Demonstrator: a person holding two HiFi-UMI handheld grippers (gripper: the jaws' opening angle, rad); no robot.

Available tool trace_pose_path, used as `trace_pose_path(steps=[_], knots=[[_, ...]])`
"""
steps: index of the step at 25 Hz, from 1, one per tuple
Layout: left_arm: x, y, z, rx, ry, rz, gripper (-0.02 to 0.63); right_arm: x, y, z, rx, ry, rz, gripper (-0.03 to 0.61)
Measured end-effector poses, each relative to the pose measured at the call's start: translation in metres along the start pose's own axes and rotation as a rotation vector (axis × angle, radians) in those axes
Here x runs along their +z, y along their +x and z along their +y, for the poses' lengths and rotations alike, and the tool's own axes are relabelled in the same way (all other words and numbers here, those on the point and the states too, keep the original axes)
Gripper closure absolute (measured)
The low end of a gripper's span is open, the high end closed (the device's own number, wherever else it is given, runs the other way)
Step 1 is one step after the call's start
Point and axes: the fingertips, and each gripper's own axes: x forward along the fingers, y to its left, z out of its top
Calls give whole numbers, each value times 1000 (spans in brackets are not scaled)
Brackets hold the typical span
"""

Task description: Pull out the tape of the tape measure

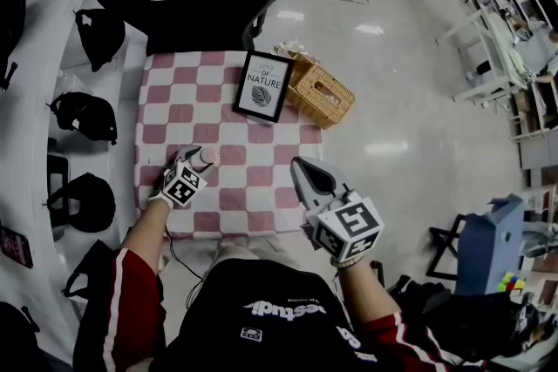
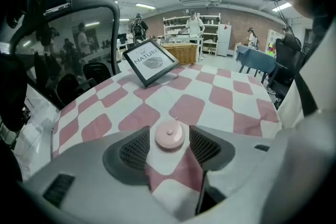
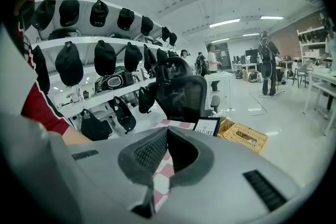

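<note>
Sitting flat on the pink-and-white checked tablecloth (image 1: 261, 163), near its left front corner, the round pink tape measure (image 2: 169, 136) shows no tape drawn out; I cannot make out its pull tab. The left gripper (image 2: 169, 140) is lowered over it with jaws apart, one ribbed pad on each side of the case and a sliver of cloth visible on both sides, so it grips nothing yet. The right gripper (image 3: 167, 136) hangs above the table's front edge, well apart from the measure, its jaw tips touching and nothing between them. A framed print (image 1: 264, 85) and a wicker basket (image 1: 323, 91) stand at the far side. By my reading the task has barely begun: clamping the case, catching the tape end and pulling all remain.
</note>
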Motion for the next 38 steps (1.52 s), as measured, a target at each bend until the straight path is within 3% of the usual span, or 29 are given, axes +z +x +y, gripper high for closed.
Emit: trace_pose_path(steps=[17,22,31,38], knots=[[-5,31,-2,-143,105,100,388,-17,-5,-10,-40,15,27,580],[-5,32,-3,-191,63,132,390,-21,-10,-15,-55,33,38,579],[-7,34,0,-148,-4,168,397,-16,-9,-16,-38,29,29,579],[-1,23,4,-89,-57,132,397,-8,-9,-21,-21,9,27,578]])
